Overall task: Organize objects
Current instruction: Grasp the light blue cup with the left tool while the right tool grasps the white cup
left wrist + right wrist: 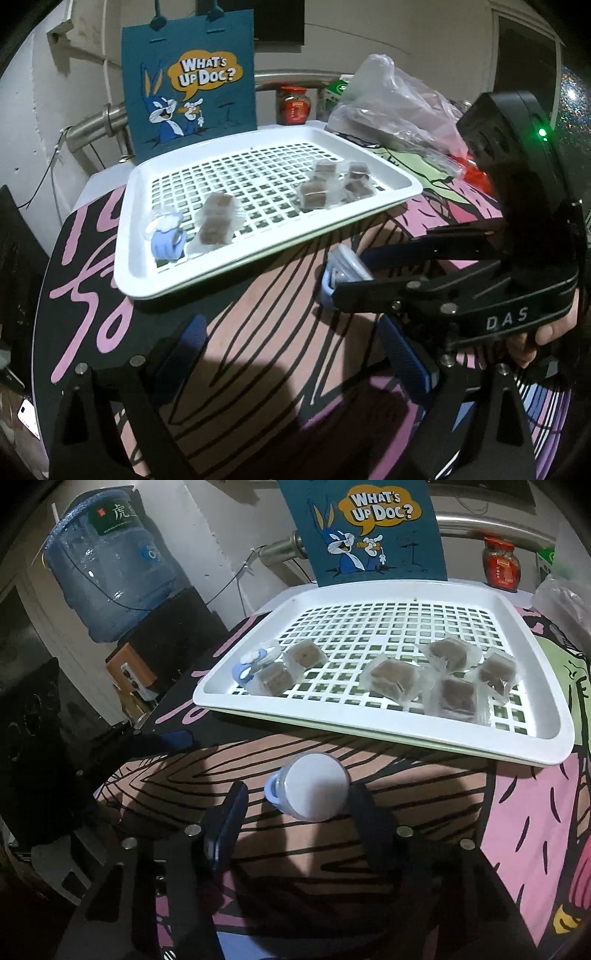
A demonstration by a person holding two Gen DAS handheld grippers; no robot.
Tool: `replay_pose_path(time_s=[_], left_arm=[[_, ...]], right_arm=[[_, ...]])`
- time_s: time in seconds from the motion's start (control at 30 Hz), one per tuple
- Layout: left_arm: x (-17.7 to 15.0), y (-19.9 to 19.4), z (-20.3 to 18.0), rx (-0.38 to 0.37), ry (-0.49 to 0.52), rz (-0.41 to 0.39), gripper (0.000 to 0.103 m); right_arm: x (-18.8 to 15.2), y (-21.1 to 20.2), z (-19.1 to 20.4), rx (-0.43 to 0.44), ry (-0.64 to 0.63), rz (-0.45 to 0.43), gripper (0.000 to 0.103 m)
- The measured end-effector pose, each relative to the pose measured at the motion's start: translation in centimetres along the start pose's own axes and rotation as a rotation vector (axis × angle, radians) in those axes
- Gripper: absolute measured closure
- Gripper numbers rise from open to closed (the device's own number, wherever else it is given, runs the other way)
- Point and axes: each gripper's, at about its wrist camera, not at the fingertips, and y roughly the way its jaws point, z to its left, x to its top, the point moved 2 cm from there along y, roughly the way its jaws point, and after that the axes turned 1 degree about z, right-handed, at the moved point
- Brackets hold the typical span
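A white slotted tray lies on the patterned table. In it are several wrapped brown cubes and a small blue-and-white mug-shaped case at its left end. A second blue-and-white case lies on the table in front of the tray. My right gripper is open around it, the right finger touching it. My left gripper is open and empty above the table, just left of the right gripper.
A blue Bugs Bunny bag stands behind the tray. A red jar, a green carton and a plastic bag sit at the back right. A water bottle stands off the table's left.
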Motion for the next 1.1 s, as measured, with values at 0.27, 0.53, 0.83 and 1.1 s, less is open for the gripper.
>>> replay_pose_path(time_s=[0.27, 0.53, 0.83, 1.1], left_arm=[[0.7, 0.9, 0.0, -0.002, 0.001, 0.012, 0.018], [2.2, 2.5, -2.0, -0.042, 0.012, 0.024, 0.044], [1.7, 3.7, -2.1, -0.06, -0.056, 0.081, 0.078], [0.3, -1.0, -1.2, -0.015, -0.078, -0.006, 0.078]], right_arm=[[-0.2, -0.9, -0.7, 0.0, 0.037, -0.028, 0.063], [-0.8, -4.1, -1.7, -0.064, 0.067, -0.086, 0.063], [-2.2, -6.2, -1.8, -0.144, 0.045, -0.124, 0.063], [-3.5, -7.7, -1.3, -0.164, 0.035, -0.144, 0.063]])
